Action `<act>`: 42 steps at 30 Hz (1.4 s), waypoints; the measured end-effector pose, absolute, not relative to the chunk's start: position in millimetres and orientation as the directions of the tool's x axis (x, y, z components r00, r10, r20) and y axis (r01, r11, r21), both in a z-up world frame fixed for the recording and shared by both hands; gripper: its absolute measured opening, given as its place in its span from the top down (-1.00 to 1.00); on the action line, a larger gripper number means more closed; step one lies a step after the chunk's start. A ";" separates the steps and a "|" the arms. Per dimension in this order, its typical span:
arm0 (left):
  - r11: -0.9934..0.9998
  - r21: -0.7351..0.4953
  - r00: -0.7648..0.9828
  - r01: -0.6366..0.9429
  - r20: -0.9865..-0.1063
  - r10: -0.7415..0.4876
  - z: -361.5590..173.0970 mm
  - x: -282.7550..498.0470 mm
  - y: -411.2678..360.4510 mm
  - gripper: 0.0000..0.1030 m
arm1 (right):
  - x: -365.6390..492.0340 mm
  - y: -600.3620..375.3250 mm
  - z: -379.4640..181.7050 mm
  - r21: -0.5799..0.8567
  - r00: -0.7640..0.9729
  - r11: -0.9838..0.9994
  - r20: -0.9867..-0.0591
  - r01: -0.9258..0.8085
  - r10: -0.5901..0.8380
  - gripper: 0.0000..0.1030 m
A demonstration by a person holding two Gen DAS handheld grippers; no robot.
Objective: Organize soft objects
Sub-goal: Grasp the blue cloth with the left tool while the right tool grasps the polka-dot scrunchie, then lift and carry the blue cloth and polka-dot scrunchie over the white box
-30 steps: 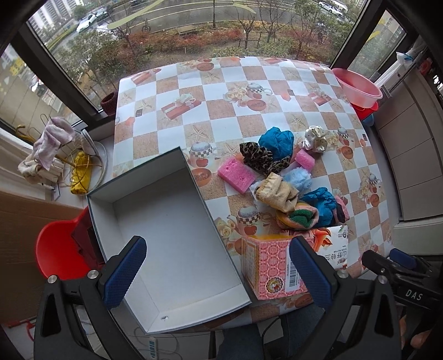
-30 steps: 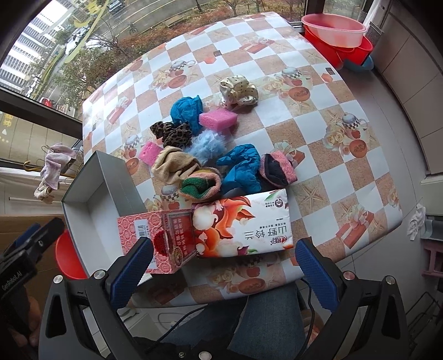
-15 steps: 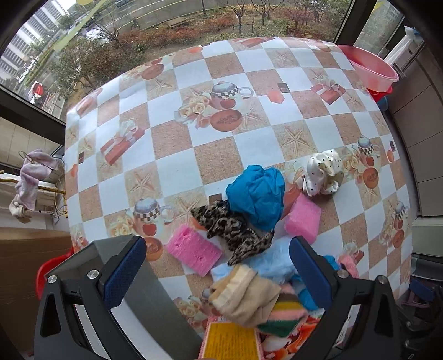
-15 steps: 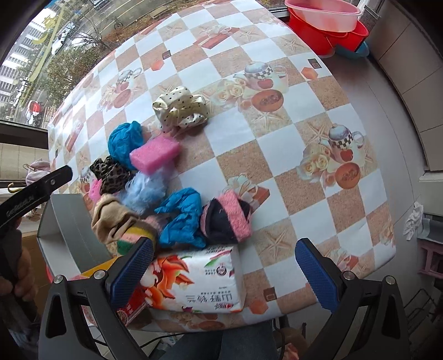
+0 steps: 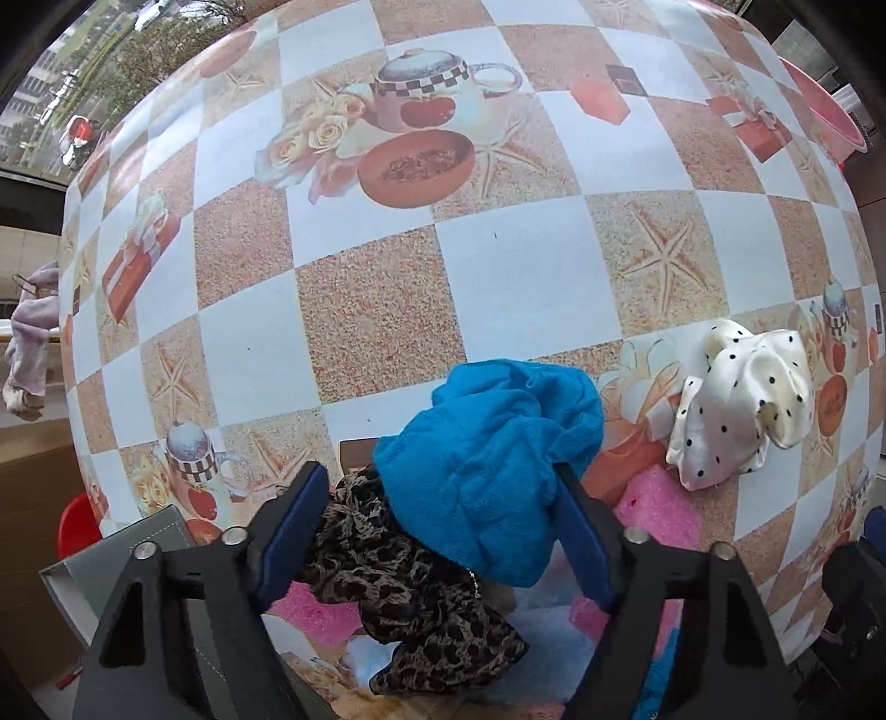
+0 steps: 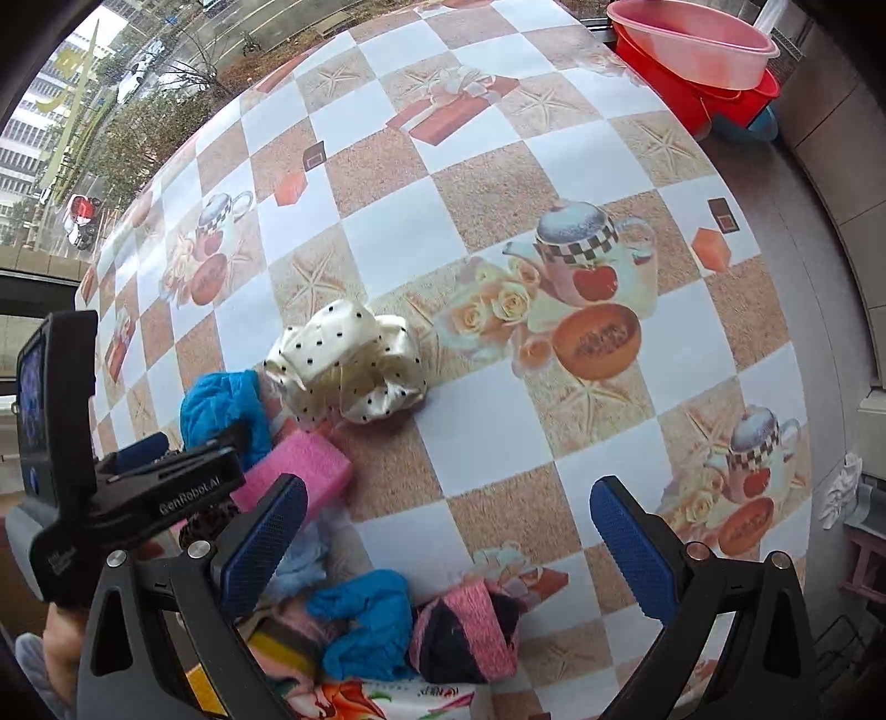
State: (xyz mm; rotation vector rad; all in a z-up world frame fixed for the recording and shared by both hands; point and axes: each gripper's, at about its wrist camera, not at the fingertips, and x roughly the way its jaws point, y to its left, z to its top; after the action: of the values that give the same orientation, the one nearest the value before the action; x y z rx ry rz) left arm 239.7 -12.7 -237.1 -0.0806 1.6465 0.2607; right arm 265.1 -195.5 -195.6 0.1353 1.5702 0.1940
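A bright blue cloth (image 5: 487, 454) lies on a leopard-print cloth (image 5: 398, 581) in a heap of soft things. My left gripper (image 5: 437, 526) points straight down over both, and its jaws are closing with the two cloths between them. The blue cloth brushes one pad and the leopard cloth the other, neither visibly squeezed. A white polka-dot scrunchie (image 5: 736, 404) and a pink sponge (image 5: 659, 509) lie just right of it. My right gripper (image 6: 448, 526) hangs open over bare tablecloth, with the scrunchie (image 6: 349, 365) and sponge (image 6: 304, 465) to its upper left. The left gripper (image 6: 166, 482) shows there too.
A pink-and-black rolled sock (image 6: 465, 631), another blue cloth (image 6: 365, 620) and a printed tissue pack (image 6: 387, 698) sit near the front edge. A grey box (image 5: 111, 554) corner is at lower left. Pink and red basins (image 6: 692, 39) stand beyond the table's far right.
Both grippers came down and forward over the heap. The left one left the grey box, now straddles the blue and leopard cloths, and its jaws have narrowed.
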 end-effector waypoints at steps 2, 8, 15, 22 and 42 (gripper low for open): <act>0.974 0.070 -0.094 -0.216 -0.994 0.051 -240.4 243.2 -9.7 0.09 | 274.2 -191.3 -202.6 0.209 -0.013 0.977 -0.978 -0.036 0.209 -1.00; 0.958 0.027 -0.047 -0.287 -0.999 0.014 -237.3 247.3 15.5 0.28 | 297.1 -166.3 -227.3 0.202 -0.016 0.976 -0.979 -0.087 0.201 -1.00; 0.952 0.013 -0.011 -0.307 -1.000 0.011 -230.2 243.2 28.9 0.28 | 304.3 -130.9 -258.4 0.190 -0.038 0.965 -0.982 -0.178 0.186 -0.56; 0.953 0.009 0.037 -0.302 -0.999 0.021 -197.6 237.9 15.2 0.29 | 297.6 -111.1 -243.2 0.242 -0.040 0.934 -0.970 -0.262 0.240 0.49; 0.977 -0.027 0.162 -0.213 -0.987 0.009 -120.8 201.8 -45.6 0.29 | 280.4 -180.3 -194.2 0.331 -0.012 0.918 -0.942 -0.220 0.336 -0.14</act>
State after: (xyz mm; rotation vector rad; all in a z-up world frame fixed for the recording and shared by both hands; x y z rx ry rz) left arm 201.8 -45.6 -120.8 -0.1731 1.4008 0.1592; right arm 280.4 -180.3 -194.2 0.0950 1.5208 0.4413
